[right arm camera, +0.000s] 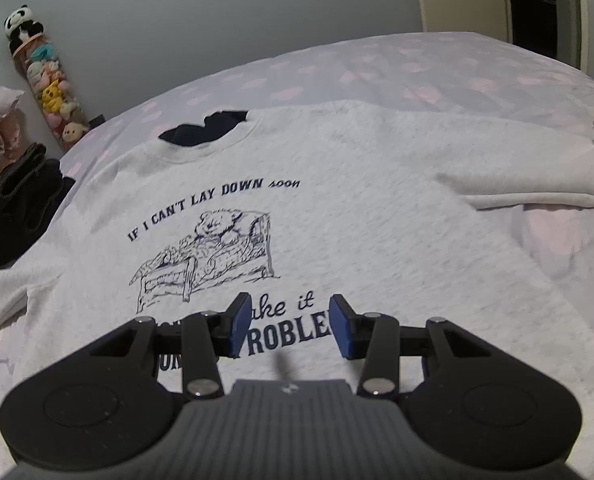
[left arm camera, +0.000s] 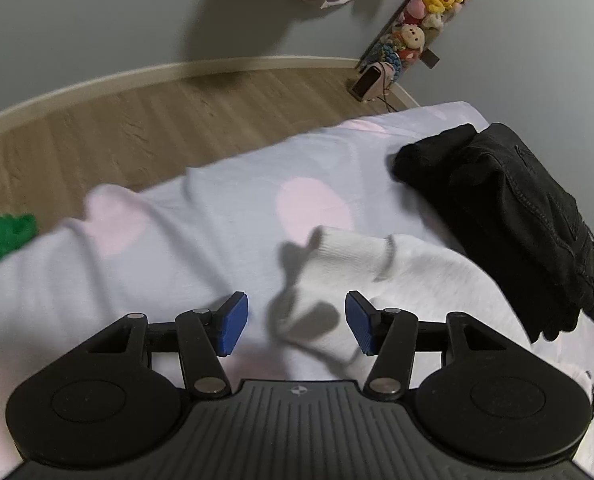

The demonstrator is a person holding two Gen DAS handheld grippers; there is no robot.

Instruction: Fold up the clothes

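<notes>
Hovering above the bed, the left gripper has its blue fingers spread apart and they hold nothing. Just ahead of them, slightly to the right, lies the ribbed cuff of a white sleeve on the pale sheet with pink spots. Farther to the right there is a pile of folded black clothes. Beyond the bed edge I see wooden floor and a tall holder of plush toys against the wall.

The right gripper also has its fingers spread, empty, above the light grey sweatshirt. The sweatshirt lies flat, print side up, directly under and ahead of the fingers; its collar is far ahead to the left, and one sleeve stretches far to the right.
</notes>
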